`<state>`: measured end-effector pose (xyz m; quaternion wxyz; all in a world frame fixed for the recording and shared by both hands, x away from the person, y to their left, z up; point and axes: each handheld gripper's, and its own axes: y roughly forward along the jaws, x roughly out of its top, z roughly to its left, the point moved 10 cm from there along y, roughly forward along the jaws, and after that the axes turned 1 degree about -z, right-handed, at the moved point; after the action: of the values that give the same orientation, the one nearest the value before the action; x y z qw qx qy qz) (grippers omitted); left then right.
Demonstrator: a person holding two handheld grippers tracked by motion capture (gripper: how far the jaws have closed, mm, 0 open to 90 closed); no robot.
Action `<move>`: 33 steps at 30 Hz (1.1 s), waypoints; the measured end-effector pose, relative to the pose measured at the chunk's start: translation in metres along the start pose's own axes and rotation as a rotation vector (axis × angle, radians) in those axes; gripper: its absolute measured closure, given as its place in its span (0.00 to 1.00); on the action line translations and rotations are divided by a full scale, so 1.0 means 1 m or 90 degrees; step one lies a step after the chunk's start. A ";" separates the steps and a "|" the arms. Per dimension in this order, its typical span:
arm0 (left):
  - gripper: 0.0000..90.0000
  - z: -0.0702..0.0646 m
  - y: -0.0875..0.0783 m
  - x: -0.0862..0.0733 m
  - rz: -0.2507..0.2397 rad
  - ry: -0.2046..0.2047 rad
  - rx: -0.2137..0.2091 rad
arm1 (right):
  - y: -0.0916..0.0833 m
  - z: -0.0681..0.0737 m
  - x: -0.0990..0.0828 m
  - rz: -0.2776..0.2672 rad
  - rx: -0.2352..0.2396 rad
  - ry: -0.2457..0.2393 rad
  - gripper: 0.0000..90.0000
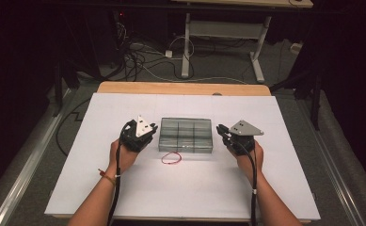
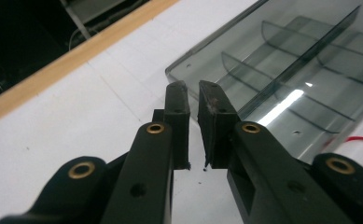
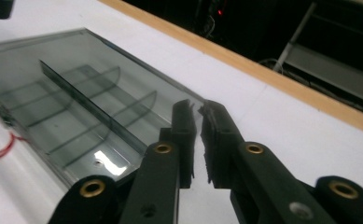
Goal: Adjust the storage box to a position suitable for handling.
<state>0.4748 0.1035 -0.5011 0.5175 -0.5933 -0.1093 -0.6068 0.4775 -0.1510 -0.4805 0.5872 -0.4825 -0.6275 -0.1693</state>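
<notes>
A clear grey plastic organizer box point(image 1: 186, 134) with several compartments lies on the white table sheet point(image 1: 124, 188). A thin red loop point(image 1: 171, 158) lies just in front of it. My left gripper point(image 1: 151, 129) hovers at the box's left end, my right gripper point(image 1: 221, 130) at its right end. In the left gripper view, the left gripper point(image 2: 193, 86) has its jaws a narrow gap apart with nothing between them, pointing at the box's near corner point(image 2: 188, 70). The right gripper point(image 3: 195, 105) looks the same, above the box's edge point(image 3: 137, 70).
The table's wooden far edge point(image 1: 180, 88) lies beyond the sheet. Behind it, cables point(image 1: 138, 56) lie on the floor beside the white legs of another desk point(image 1: 186, 47). Grey floor strips flank the table on both sides.
</notes>
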 end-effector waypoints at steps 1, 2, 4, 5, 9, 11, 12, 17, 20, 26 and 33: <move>0.89 -0.001 -0.002 0.001 -0.006 0.003 0.000 | 0.000 0.000 0.000 0.000 0.000 0.000 0.90; 0.89 -0.001 -0.005 0.003 -0.013 0.003 -0.004 | -0.002 0.001 0.002 -0.005 0.001 -0.005 0.90; 0.86 -0.003 -0.008 0.004 -0.018 0.011 -0.008 | -0.008 0.004 0.007 -0.019 0.006 -0.008 0.86; 0.86 -0.003 -0.010 0.004 -0.020 0.020 -0.006 | -0.010 0.006 0.009 -0.024 0.011 -0.011 0.85; 0.81 -0.004 -0.020 0.005 -0.035 0.034 -0.013 | -0.019 0.013 0.018 -0.042 0.022 -0.023 0.80; 0.77 -0.005 -0.026 0.006 -0.045 0.041 -0.018 | -0.023 0.017 0.023 -0.053 0.029 -0.029 0.75; 0.67 -0.005 -0.029 0.007 -0.047 0.047 -0.016 | -0.027 0.021 0.027 -0.067 0.029 -0.032 0.69; 0.46 -0.009 -0.041 0.010 -0.072 0.049 -0.022 | -0.033 0.029 0.033 -0.087 0.031 -0.032 0.53; 0.35 -0.012 -0.046 0.007 -0.075 0.061 -0.022 | -0.039 0.037 0.036 -0.104 0.057 -0.028 0.48; 0.31 -0.014 -0.058 -0.010 -0.082 0.079 -0.009 | -0.050 0.048 0.030 -0.096 0.058 -0.061 0.41; 0.25 -0.016 -0.078 -0.043 -0.077 0.069 -0.015 | -0.065 0.053 0.007 -0.086 0.063 -0.070 0.38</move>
<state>0.3960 0.1476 -0.5037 0.4779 -0.5579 -0.1092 -0.6696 0.3956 -0.1377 -0.4650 0.5620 -0.4179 -0.6978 -0.1506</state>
